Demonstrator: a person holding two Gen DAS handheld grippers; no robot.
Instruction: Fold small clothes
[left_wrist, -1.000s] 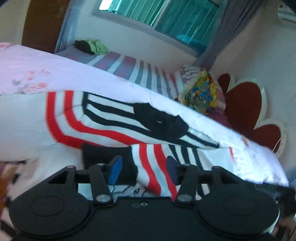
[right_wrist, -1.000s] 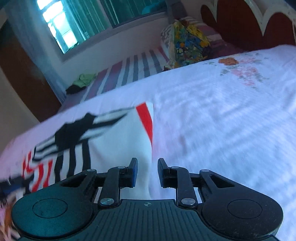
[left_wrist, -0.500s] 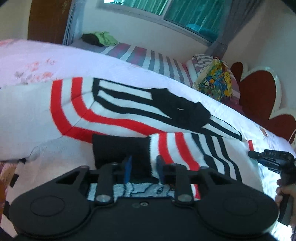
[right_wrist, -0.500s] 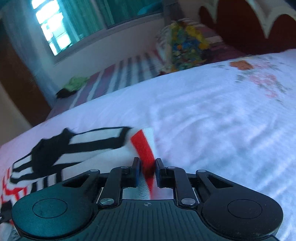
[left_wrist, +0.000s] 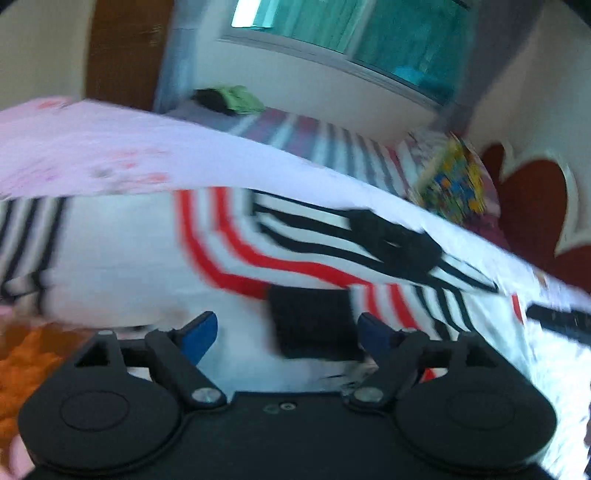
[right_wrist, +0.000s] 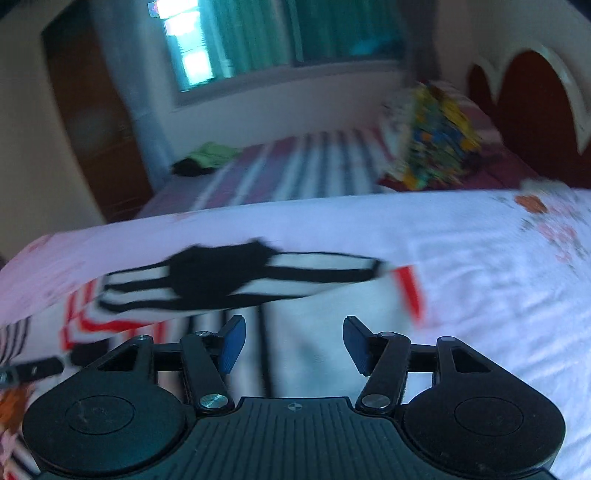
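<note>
A: Through the left wrist we saw the left gripper (left_wrist: 286, 332) opening wide, gripping nothing; the striped garment (left_wrist: 258, 258) lay on the bedsheet (left_wrist: 110, 147).

B: Through the right wrist we saw the right gripper (right_wrist: 293, 343) opening, empty, above that garment.

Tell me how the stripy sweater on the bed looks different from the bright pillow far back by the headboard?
The sweater lies spread flat on the pink sheet; the pillow stands propped up. The sweater is white with red and black stripes; the pillow is a jumble of yellow, blue and green. The sweater sits close to the grippers; the pillow is much farther back. Both are soft cloth things on beds.
</note>
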